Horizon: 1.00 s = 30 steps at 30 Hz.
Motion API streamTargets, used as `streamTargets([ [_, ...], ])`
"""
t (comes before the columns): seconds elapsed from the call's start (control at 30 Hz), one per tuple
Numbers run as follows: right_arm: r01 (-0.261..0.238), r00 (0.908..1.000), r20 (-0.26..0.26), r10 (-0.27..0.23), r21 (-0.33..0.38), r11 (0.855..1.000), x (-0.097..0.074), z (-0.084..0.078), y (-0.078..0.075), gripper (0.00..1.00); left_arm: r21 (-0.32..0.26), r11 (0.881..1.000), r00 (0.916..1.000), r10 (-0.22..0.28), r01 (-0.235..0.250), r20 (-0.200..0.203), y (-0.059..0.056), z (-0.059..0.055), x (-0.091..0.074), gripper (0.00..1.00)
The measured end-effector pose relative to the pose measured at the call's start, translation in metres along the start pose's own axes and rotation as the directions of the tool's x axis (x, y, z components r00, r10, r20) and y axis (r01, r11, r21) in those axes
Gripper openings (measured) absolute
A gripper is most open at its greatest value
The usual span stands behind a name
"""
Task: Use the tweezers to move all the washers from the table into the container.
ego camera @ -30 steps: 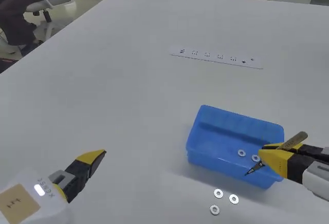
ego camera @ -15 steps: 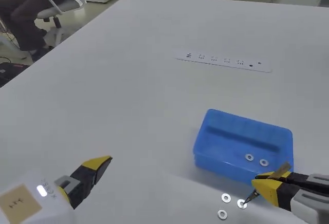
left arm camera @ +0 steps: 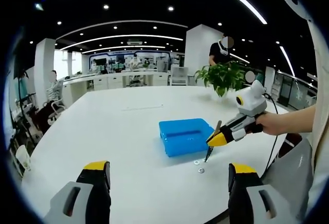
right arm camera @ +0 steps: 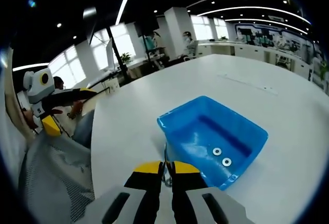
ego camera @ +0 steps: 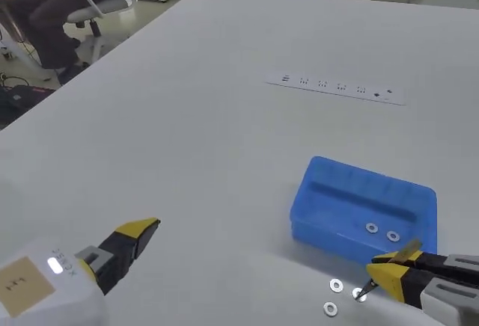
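My right gripper [ego camera: 383, 271] clamps the tweezers [ego camera: 367, 289], tip at a washer [ego camera: 358, 296] beside the container [ego camera: 352, 191] near the table's [ego camera: 224, 117] near edge; left gripper [ego camera: 140, 232] jaws stand wide, label illegible.

Blue container [ego camera: 329, 230], silver washers [ego camera: 336, 286], white table [ego camera: 209, 139]

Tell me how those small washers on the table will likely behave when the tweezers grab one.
The washers look thin, flat and shiny, so they are probably light but slippery; one may slide on the smooth table rather than lift. Lying flat, they seem unlikely to roll. The fine-tipped tweezers likely need an edge, or one could flick away.
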State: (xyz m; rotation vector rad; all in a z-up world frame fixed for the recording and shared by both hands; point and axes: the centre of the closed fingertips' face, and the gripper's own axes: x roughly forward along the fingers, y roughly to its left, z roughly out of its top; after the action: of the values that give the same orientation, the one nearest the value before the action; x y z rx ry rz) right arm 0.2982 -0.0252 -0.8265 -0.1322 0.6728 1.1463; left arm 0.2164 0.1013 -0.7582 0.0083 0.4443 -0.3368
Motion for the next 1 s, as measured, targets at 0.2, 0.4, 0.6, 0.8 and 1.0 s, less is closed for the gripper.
streamTargets([
  [0.2, -0.018, 0.9997, -0.015, 0.018, -0.017, 1.0, 0.003, -0.001, 0.004, 0.04, -0.006, 1.0, 1.0, 0.001, -0.001, 0.003, 0.002, -0.001, 0.001, 0.97],
  [0.4, -0.019, 0.9994, -0.03, 0.017, -0.044, 0.999, 0.003, -0.001, 0.009, 0.04, -0.009, 1.0, 0.9999, 0.001, -0.001, 0.011, 0.004, 0.001, 0.001, 0.98],
  [0.6, -0.022, 0.9994, -0.026, 0.021, -0.036, 0.999, 0.003, -0.001, 0.012, 0.04, -0.009, 1.0, 0.9999, 0.002, -0.001, 0.01, 0.005, 0.0, 0.0, 0.98],
  [0.8, -0.028, 0.9995, -0.015, 0.028, -0.006, 1.0, 0.003, -0.001, 0.012, 0.04, -0.011, 1.0, 0.9999, -0.003, 0.003, 0.012, 0.004, 0.0, 0.001, 0.98],
  [1.0, -0.027, 0.9994, -0.021, 0.027, -0.017, 0.999, 0.004, -0.002, 0.014, 0.04, -0.01, 1.0, 0.9999, -0.01, 0.01, 0.011, 0.002, 0.001, 0.002, 0.98],
])
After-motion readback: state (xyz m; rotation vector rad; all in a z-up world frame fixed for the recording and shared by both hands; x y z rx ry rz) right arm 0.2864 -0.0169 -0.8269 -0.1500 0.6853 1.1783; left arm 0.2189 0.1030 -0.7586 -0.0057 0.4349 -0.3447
